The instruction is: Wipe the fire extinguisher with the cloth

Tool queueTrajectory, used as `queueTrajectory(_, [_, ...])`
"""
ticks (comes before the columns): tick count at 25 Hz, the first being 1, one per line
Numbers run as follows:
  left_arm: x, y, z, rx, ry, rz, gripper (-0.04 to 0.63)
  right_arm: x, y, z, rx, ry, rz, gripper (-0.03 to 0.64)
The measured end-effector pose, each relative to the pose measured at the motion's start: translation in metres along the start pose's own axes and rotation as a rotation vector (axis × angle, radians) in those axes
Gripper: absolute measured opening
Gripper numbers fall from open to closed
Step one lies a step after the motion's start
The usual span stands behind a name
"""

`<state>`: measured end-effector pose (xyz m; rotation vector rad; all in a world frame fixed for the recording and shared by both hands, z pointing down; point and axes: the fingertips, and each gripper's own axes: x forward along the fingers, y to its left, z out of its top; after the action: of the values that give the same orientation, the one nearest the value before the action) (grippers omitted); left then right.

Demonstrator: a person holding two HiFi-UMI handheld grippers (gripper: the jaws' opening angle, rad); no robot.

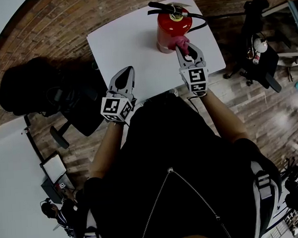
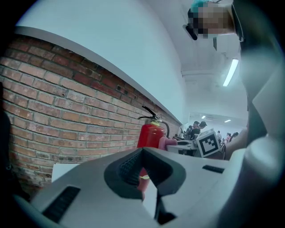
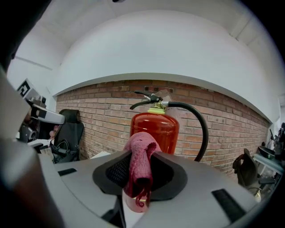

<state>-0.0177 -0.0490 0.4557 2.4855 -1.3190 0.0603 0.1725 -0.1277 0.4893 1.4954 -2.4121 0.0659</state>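
A red fire extinguisher [image 1: 171, 28] with a black hose and handle stands upright at the far side of the white table [image 1: 128, 45]; it also shows as the fire extinguisher [image 3: 155, 126] and the fire extinguisher [image 2: 150, 134]. My right gripper [image 1: 186, 47] is shut on a pink cloth [image 1: 182, 42], which touches the cylinder's near side. The cloth [image 3: 140, 160] is bunched between the jaws and hangs down. My left gripper [image 1: 127, 74] is shut with nothing in it, over the table's near left part, apart from the cylinder.
A black office chair [image 1: 69, 114] stands left of the table on the wood floor. Another dark chair with bags [image 1: 259, 56] is at the right. A brick wall [image 3: 89, 116] runs behind the table.
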Motion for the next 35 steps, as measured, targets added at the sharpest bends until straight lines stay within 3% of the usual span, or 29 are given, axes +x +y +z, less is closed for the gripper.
queueTrajectory(35, [-0.012,0.007,-0.005,0.002,0.001,0.041,0.017,0.028,0.016,-0.079,0.003,0.147,0.057,0.103])
